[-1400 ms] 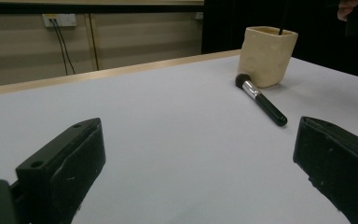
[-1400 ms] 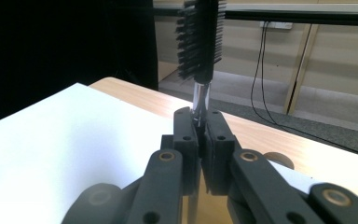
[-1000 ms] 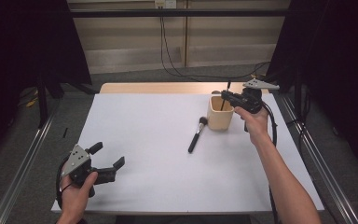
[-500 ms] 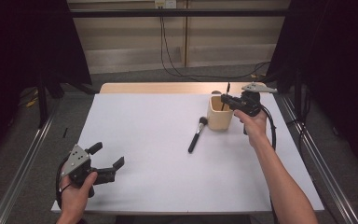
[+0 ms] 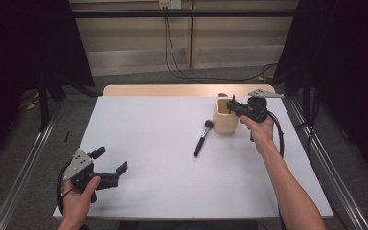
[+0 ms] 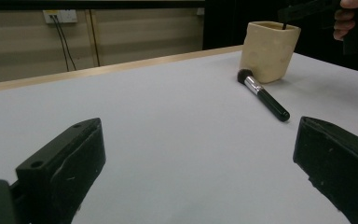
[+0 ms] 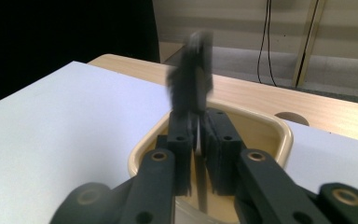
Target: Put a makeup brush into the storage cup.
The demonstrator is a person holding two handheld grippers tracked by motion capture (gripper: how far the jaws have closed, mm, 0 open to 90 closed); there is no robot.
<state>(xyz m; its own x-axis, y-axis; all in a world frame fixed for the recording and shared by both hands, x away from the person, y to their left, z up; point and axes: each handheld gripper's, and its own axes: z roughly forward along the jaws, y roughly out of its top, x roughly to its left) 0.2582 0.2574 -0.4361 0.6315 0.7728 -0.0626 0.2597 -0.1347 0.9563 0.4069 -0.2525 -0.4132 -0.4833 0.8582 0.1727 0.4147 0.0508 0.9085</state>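
A slim dark tool [image 7: 191, 77], too blurred in the right gripper view to name, stands almost upright over the mouth of the cream cup [image 5: 226, 116], its lower end reaching down inside. The right hand-held gripper [image 5: 234, 106] sits directly above the cup's rim with its jaws nearly together around the tool; they have just been easing apart, a thin gap shows between the pads, and whether they still pinch the tool cannot be told. The tool's long axis runs up and down, in line with the cup's opening, so a release would probably let it drop straight in.

Just beside the cup, on the white table [image 5: 148, 143], lies a makeup brush [image 5: 202, 139], its bristle head touching or nearly touching the cup's wall and its black handle pointing back toward the person. Its long axis slants across the table, and it lies near the right hand, down and to that gripper's left.

The left hand-held gripper [image 5: 108, 167] rests at the near left corner, well apart from the brush, jaws spread wide and empty.
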